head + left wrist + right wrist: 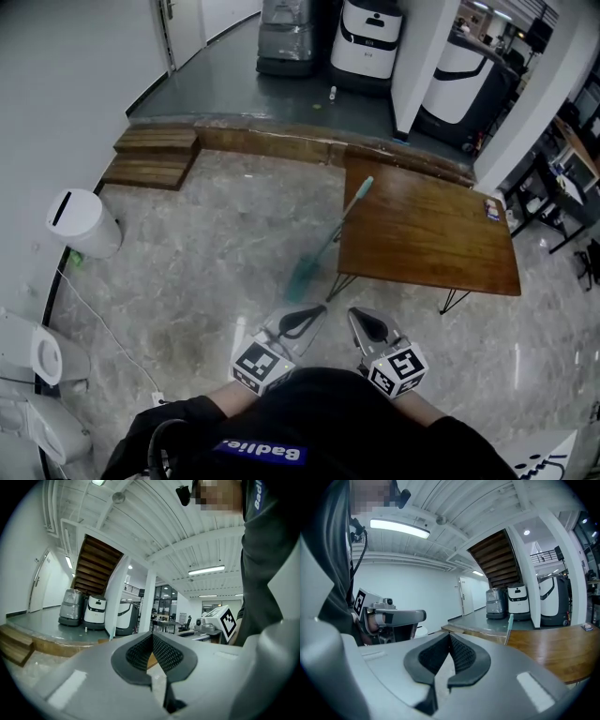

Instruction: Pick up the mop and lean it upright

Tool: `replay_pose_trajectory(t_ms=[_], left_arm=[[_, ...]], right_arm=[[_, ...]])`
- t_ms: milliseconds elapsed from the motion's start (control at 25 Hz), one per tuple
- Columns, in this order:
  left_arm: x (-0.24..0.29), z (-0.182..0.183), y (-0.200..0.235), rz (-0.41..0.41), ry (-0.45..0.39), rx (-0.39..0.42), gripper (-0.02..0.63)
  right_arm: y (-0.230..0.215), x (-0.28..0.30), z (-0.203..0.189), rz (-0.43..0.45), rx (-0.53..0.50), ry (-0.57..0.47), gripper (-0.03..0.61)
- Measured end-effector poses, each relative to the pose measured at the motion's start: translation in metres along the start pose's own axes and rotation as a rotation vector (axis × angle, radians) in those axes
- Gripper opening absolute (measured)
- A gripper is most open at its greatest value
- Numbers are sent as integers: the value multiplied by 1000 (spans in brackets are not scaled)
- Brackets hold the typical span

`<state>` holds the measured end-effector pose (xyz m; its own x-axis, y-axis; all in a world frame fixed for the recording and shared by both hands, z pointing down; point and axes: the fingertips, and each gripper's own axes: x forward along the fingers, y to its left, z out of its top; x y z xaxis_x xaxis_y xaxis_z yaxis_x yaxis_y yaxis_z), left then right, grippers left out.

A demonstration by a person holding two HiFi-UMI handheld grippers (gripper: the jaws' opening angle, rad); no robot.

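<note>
Both claws sit close to the body, nothing in either. The left gripper point(309, 317) is pinched fully closed, and the right gripper point(364, 321) has its jaws together too. Just past them, the mop point(334, 229) has its teal head point(302, 277) on the marble floor point(216, 281). Its handle slants up against the left edge of the wooden table point(441, 234). Further back there are wooden steps point(155, 155) and some parked machines point(367, 37).

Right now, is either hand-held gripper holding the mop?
No, the mop leans against the table, clear of the left hand-held gripper and right hand-held gripper.
</note>
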<state>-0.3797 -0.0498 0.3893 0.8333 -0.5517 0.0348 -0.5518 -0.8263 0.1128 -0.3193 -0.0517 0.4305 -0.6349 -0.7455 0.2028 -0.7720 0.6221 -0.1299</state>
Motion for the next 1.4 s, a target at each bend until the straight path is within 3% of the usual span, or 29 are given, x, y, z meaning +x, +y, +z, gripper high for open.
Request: replay_pose_trajectory(t_ms=[840, 1120, 1400], left_arm=[[-41, -2, 41, 95, -33, -32, 20], [-31, -6, 50, 127, -9, -25, 20], [17, -8, 61, 141, 28, -24, 20]], right_arm=[[31, 46, 0, 62, -20, 40, 5], [19, 53, -4, 85, -5, 36, 4], [-31, 55, -3, 81, 29, 28, 5]])
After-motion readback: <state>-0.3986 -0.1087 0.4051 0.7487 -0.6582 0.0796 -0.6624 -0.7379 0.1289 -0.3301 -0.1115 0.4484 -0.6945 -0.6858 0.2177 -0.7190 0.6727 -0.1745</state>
